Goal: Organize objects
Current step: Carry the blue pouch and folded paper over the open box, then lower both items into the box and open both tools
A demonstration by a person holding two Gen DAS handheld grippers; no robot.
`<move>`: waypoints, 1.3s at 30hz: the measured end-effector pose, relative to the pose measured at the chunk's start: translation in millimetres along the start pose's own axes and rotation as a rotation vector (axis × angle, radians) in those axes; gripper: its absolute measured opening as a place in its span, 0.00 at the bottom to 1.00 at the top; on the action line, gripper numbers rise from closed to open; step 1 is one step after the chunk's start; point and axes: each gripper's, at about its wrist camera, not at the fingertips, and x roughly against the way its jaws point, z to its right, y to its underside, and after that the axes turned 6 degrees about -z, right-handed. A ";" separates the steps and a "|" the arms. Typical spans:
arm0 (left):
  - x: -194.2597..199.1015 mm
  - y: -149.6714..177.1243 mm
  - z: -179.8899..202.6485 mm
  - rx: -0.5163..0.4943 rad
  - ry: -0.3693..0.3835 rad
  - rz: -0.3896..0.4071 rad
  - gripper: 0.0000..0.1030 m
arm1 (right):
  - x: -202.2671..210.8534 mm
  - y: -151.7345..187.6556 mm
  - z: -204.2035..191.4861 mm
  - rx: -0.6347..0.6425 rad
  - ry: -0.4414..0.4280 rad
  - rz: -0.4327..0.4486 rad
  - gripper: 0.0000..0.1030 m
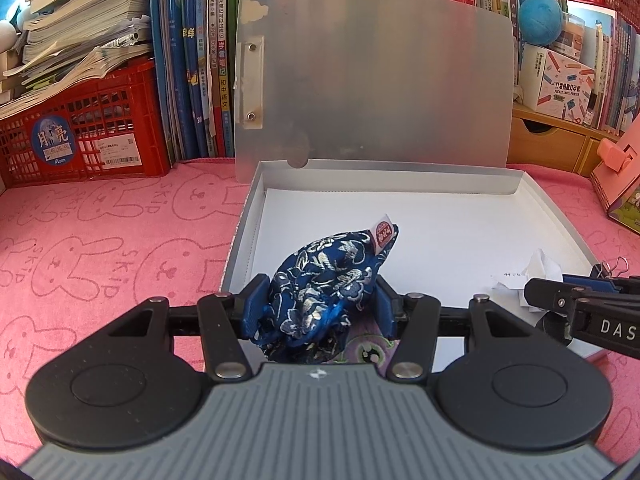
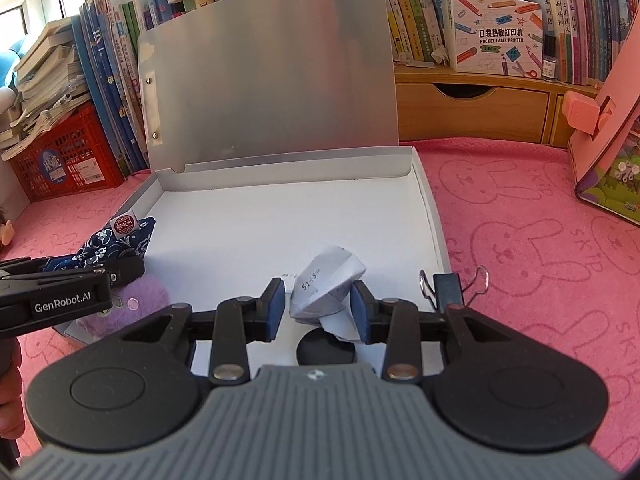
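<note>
My left gripper point(image 1: 320, 304) is shut on a blue floral cloth pouch point(image 1: 328, 280) and holds it over the near left corner of the open grey box point(image 1: 244, 216). The pouch point(image 2: 120, 240) and left gripper point(image 2: 80, 276) also show at the left of the right wrist view. My right gripper point(image 2: 320, 308) is shut on a folded white paper piece point(image 2: 328, 288) over the box's point(image 2: 428, 208) near right part. The right gripper point(image 1: 568, 300) and the paper point(image 1: 540, 268) show at the right of the left wrist view.
The box lid point(image 1: 372, 80) stands upright at the back. A black binder clip point(image 2: 452, 284) sits on the box's right rim. A round black object point(image 2: 326, 350) and a purple fuzzy thing point(image 2: 136, 300) lie inside. A red crate point(image 1: 80, 136), books, wooden drawers point(image 2: 472, 108) and a pink stand point(image 2: 600, 120) surround the pink mat.
</note>
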 end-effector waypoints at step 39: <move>136.7 66.6 0.0 -0.042 0.117 0.180 0.87 | 128.0 53.5 2.6 0.129 -0.074 0.205 0.72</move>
